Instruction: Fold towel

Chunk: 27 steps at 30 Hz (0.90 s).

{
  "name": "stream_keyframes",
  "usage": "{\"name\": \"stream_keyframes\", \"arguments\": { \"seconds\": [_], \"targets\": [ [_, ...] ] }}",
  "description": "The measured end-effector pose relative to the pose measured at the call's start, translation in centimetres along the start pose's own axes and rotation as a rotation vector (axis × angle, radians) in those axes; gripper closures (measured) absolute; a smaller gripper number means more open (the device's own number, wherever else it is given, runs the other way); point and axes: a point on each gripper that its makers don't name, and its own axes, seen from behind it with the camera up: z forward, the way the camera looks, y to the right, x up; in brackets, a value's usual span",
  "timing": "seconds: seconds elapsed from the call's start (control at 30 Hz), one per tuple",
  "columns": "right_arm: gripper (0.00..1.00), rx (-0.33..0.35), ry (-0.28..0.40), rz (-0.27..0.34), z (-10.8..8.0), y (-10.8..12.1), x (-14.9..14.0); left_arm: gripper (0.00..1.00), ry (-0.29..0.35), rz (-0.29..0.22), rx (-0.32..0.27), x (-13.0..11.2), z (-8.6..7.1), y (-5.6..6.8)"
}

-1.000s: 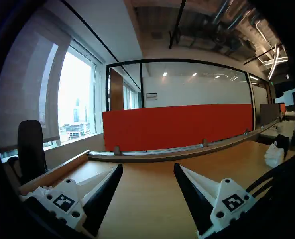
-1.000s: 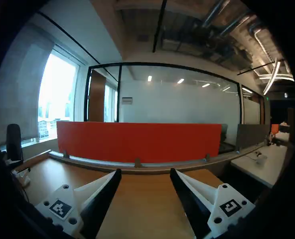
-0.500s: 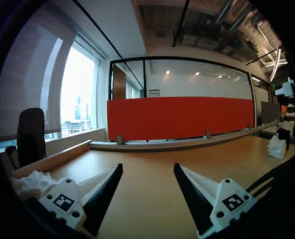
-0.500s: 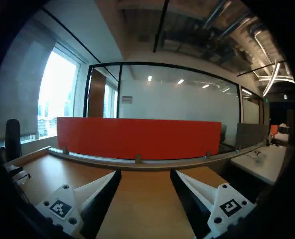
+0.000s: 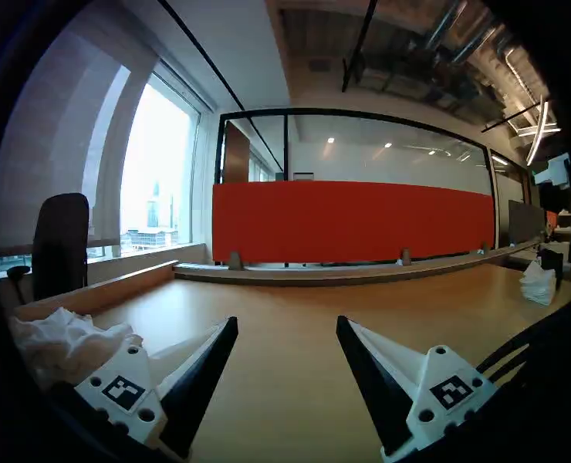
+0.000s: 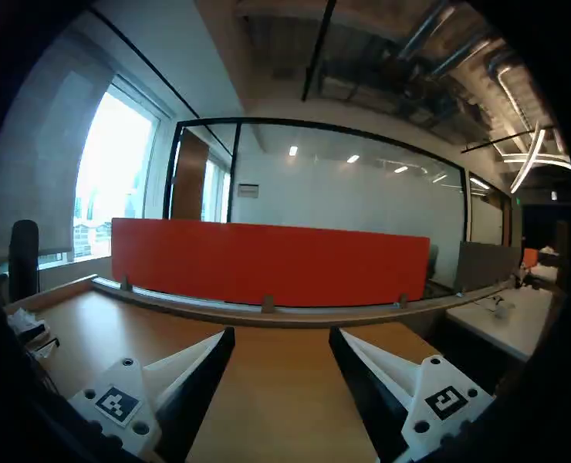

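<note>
The towel (image 5: 63, 345) lies crumpled and white on the desk (image 5: 285, 301), at about 8 o'clock in the left gripper view. It is just beside the outer side of one finger of the left gripper (image 5: 285, 322), and that finger's white base hides part of it; whether the two touch I cannot tell. The left gripper hangs low over the wood with its jaws spread wide. Bare desk shows between the two black tips, and nothing is pinched.

At 3 o'clock in the same view, well apart from the towel, a small white stack (image 5: 538, 282) sits on the desk next to something dark; it is too small to make out.

In the right gripper view the right gripper (image 6: 280, 332) stands over the same wood with its jaws spread and nothing held. At 9 o'clock there, a scrap of white (image 6: 25, 318) lies at the desk's edge, too small to tell what it is.

A red screen (image 5: 353, 222) runs along the desk's far edge, straight ahead at 12 o'clock in both views, with a glass wall (image 5: 386, 158) rising above it. In the left gripper view a black chair (image 5: 60, 239) stands at 9 o'clock and a bright window (image 5: 158, 185) at 10 o'clock. In the right gripper view a white table (image 6: 509, 324) lies at 3 o'clock, and a curved light strip (image 6: 532, 154) hangs at 2 o'clock under bare pipes (image 6: 440, 54).
</note>
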Motion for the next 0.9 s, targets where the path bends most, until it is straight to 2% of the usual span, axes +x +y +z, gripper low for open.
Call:
{"name": "stream_keyframes", "arguments": {
  "seconds": [0.53, 0.9],
  "targets": [
    [0.05, -0.007, 0.001, 0.002, 0.2, 1.3, -0.4, 0.06, -0.003, 0.007, -0.002, -0.2, 0.0, 0.4],
    [0.05, -0.018, 0.042, -0.017, 0.5, 3.8, 0.6, 0.05, -0.003, 0.006, -0.002, -0.2, 0.0, 0.4]
  ]
}}
